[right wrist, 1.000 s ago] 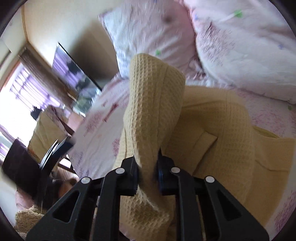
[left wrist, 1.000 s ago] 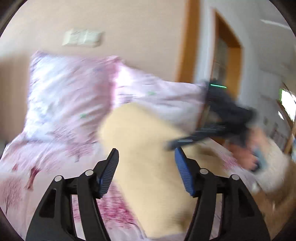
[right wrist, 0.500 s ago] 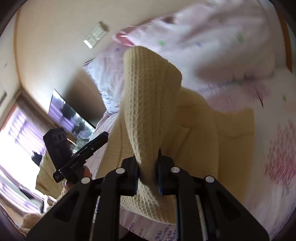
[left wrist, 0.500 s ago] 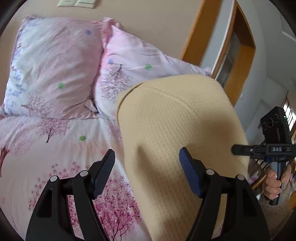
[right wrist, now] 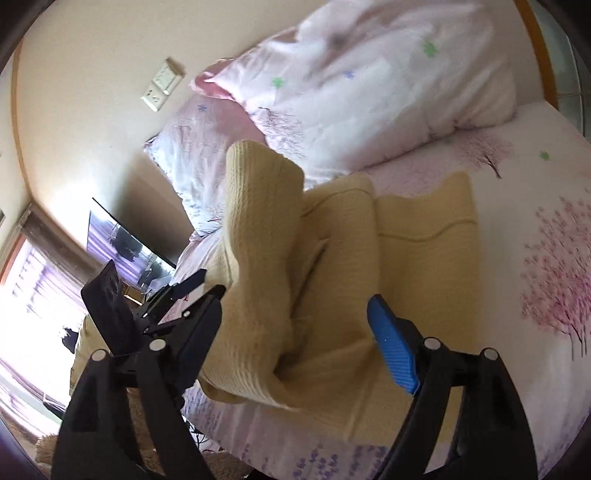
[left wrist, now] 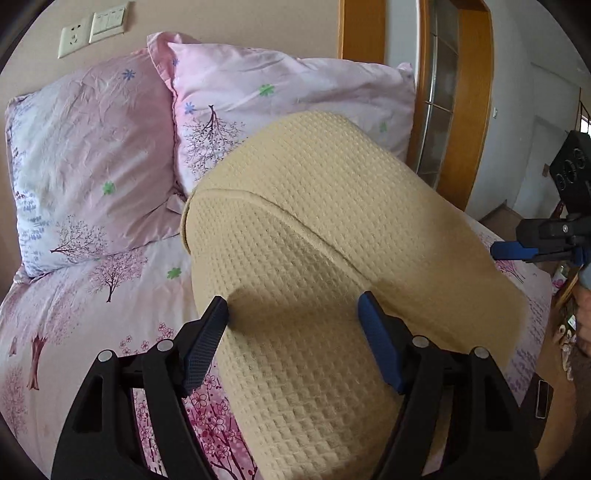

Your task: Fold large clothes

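Left hand-held gripper point(left wrist: 293, 338) is seen spread wide over the yellow waffle-knit garment point(left wrist: 325, 266); fabric lies between the blue pads point(left wrist: 376, 339) but is not pinched. Right hand-held gripper point(right wrist: 295, 332) is caught with jaws opening: a raised fold of the garment point(right wrist: 258, 266) stands between them, leaning against the left-side finger, clear of the blue pad point(right wrist: 393, 350) on the other side. Nothing is clamped by either.

Garment is laid on the bed point(left wrist: 92, 314), over the pink tree-print sheet, near the bed's front edge. Its far end is bulged up just in front of two pink pillows point(left wrist: 96, 158) at the wall. In the right wrist view a flatter folded layer point(right wrist: 428, 251) is spread toward the sheet on the right. Wall socket plate point(left wrist: 94, 27) is noted above the pillows, wooden door frame point(left wrist: 454, 96) on the right.
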Demonstrator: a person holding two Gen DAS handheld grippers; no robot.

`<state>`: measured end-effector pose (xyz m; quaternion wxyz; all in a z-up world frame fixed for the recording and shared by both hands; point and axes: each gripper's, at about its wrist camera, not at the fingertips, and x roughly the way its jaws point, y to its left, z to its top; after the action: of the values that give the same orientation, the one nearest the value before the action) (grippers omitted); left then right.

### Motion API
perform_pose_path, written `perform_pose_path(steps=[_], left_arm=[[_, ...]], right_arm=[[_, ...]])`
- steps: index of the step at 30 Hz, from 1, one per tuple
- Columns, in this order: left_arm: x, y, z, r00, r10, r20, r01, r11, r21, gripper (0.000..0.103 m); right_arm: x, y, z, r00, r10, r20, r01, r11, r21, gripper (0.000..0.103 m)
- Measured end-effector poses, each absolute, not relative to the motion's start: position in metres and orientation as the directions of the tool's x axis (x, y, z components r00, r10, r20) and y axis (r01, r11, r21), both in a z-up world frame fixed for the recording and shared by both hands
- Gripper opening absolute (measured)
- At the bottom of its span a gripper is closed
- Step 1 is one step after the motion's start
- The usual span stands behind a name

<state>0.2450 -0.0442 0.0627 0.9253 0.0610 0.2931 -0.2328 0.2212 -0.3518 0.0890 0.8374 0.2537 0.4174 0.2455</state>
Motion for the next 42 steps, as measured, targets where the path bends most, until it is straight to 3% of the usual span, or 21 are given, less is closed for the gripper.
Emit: perform_pose_path(steps=[5,7,9,13,17,19,20,21,27,33,36,42], left_arm=[[0.245,-0.042,0.062,0.715,-0.401,-0.573,0.465,0.884,-0.039,0.073],[0.245,-0.041,0.062,0.713,-0.402,-0.574,0.467,0.884,-0.039,0.073],[0.245,-0.041,0.062,0.712,-0.404,-0.574,0.469,0.883,-0.041,0.073],[0.245,-0.041,0.061,0.713,-0.411,-0.568,0.473,0.88,-0.044,0.073],[0.245,-0.042,0.061,0.714,-0.412,-0.565,0.475,0.879,-0.041,0.073],[0.244,-0.042,0.061,0.717,-0.408,-0.565,0.472,0.881,-0.036,0.073],[0.244,-0.042,0.061,0.72,-0.4,-0.567,0.466,0.884,-0.032,0.073],[0.244,-0.041,0.061,0.723,-0.387,-0.572,0.456,0.89,-0.025,0.072],[0.245,0.008,0.101,0.807,-0.394,-0.44,0.372,0.918,-0.139,0.072],[0.253,0.021,0.123,0.832,-0.392,-0.392,0.337,0.919,-0.203,0.073],[0.252,0.004,0.118,0.813,-0.418,-0.406,0.371,0.909,-0.192,0.073],[0.25,-0.039,0.104,0.76,-0.458,-0.461,0.455,0.882,-0.125,0.073]], right_arm=[[0.249,-0.352,0.057,0.408,0.695,-0.592,-0.127,0.685,0.717,0.083],[0.255,-0.349,0.048,0.359,0.754,-0.55,-0.133,0.624,0.77,0.084],[0.263,-0.345,0.042,0.322,0.809,-0.492,-0.138,0.554,0.821,0.094],[0.275,-0.327,0.042,0.242,0.86,-0.45,-0.195,0.498,0.845,0.101],[0.285,-0.293,0.05,0.223,0.814,-0.537,-0.247,0.58,0.776,0.101],[0.287,-0.278,0.057,0.286,0.761,-0.583,-0.271,0.647,0.712,0.081],[0.287,-0.27,0.062,0.333,0.721,-0.608,-0.281,0.691,0.666,0.048],[0.285,-0.269,0.066,0.344,0.725,-0.596,-0.282,0.685,0.671,0.03],[0.248,-0.253,0.121,0.474,0.712,-0.518,-0.399,0.698,0.595,0.022],[0.2,-0.277,0.166,0.605,0.68,-0.414,-0.439,0.719,0.539,0.021],[0.183,-0.316,0.146,0.66,0.636,-0.4,-0.369,0.739,0.564,0.02],[0.193,-0.392,0.034,0.635,0.612,-0.472,-0.035,0.633,0.774,0.02]])
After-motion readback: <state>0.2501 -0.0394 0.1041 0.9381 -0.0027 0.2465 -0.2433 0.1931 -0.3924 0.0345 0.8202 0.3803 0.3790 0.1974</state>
